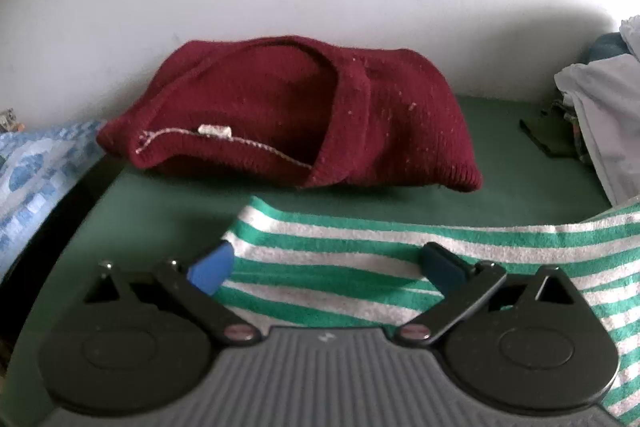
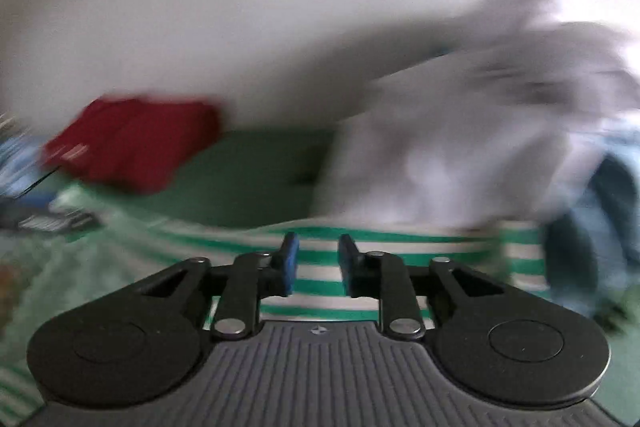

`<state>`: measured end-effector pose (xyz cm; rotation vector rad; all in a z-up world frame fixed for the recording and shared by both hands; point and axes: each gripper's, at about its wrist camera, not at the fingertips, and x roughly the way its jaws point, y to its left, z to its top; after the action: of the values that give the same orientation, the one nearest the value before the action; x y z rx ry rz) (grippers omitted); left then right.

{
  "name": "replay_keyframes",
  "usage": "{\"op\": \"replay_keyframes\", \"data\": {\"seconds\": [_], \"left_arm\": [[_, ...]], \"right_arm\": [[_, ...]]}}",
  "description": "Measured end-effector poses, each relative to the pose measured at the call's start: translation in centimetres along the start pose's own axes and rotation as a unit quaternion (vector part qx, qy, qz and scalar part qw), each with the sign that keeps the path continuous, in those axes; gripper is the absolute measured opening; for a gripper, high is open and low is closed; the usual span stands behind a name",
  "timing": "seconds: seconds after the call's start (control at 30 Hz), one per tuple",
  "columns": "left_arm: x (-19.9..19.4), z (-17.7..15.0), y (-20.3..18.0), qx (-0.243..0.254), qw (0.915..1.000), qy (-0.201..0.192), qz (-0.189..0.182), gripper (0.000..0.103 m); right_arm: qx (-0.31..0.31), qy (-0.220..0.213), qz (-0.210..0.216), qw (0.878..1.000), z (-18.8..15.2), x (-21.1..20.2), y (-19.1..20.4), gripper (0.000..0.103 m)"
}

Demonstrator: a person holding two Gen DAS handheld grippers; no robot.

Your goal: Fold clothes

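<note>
A green felt-like table top (image 1: 520,167) carries a green-and-white striped knit garment (image 1: 340,231) lying flat under and between the widely spread blue-padded fingers of the left gripper (image 1: 326,265). Beyond those fingers sits a folded maroon knitted sweater (image 1: 288,111). The right gripper (image 2: 318,263), its view blurred, hovers over the same stripes with fingers narrowly parted, gripping nothing, a heap of white cloth (image 2: 460,155) ahead to their right.
</note>
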<state>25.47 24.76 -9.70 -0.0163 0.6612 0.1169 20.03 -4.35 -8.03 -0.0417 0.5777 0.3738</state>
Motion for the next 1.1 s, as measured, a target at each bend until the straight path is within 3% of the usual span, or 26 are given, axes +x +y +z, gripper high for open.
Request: {"op": "replay_keyframes", "data": {"seconds": [0.03,0.07,0.13,0.23,0.4,0.47,0.53,0.7,0.9,0.93,1.1], "left_arm": [[0.1,0.0,0.1,-0.001,1.0000,0.001,-0.001,0.101],[0.1,0.0,0.1,-0.001,1.0000,0.003,-0.002,0.102],[0.3,0.1,0.2,-0.003,1.0000,0.006,-0.003,0.102],[0.5,0.1,0.4,-0.005,0.9999,0.010,-0.006,0.102],[0.4,0.2,0.3,-0.004,0.9999,0.012,-0.005,0.102],[0.5,0.3,0.2,-0.004,0.9999,0.013,-0.004,0.102],[0.5,0.3,0.2,-0.003,0.9999,0.013,-0.003,0.102],[0.4,0.2,0.0,0.000,0.9999,0.012,0.000,0.102],[0.3,0.2,-0.2,0.007,0.9999,0.009,0.007,0.102],[0.3,0.2,-0.3,0.008,0.9999,0.009,0.008,0.102],[0.3,0.1,-0.5,0.013,0.9998,0.007,0.013,0.102]], "right_arm": [[0.000,0.031,0.022,0.999,0.2,1.2,0.3,0.026],[0.002,0.046,0.014,0.999,0.2,2.2,0.4,0.025],[0.008,0.026,-0.006,1.000,-0.2,2.6,-0.2,0.000],[0.029,0.003,-0.033,0.999,-0.6,2.6,-0.9,0.000],[0.049,0.001,-0.039,0.998,-0.8,1.1,-0.5,0.000],[0.057,-0.002,-0.045,0.997,-0.9,0.6,-0.9,0.007],[0.056,0.001,-0.087,0.995,-1.8,-1.0,-1.4,0.021],[0.101,0.056,-0.130,0.985,-5.4,-4.7,-3.4,0.021],[0.081,0.017,-0.159,0.984,-8.9,-7.7,-1.9,0.026],[0.069,0.012,-0.163,0.984,-9.2,-7.8,-1.5,0.031],[0.067,0.013,-0.163,0.984,-9.1,-8.1,-1.6,0.032]]}}
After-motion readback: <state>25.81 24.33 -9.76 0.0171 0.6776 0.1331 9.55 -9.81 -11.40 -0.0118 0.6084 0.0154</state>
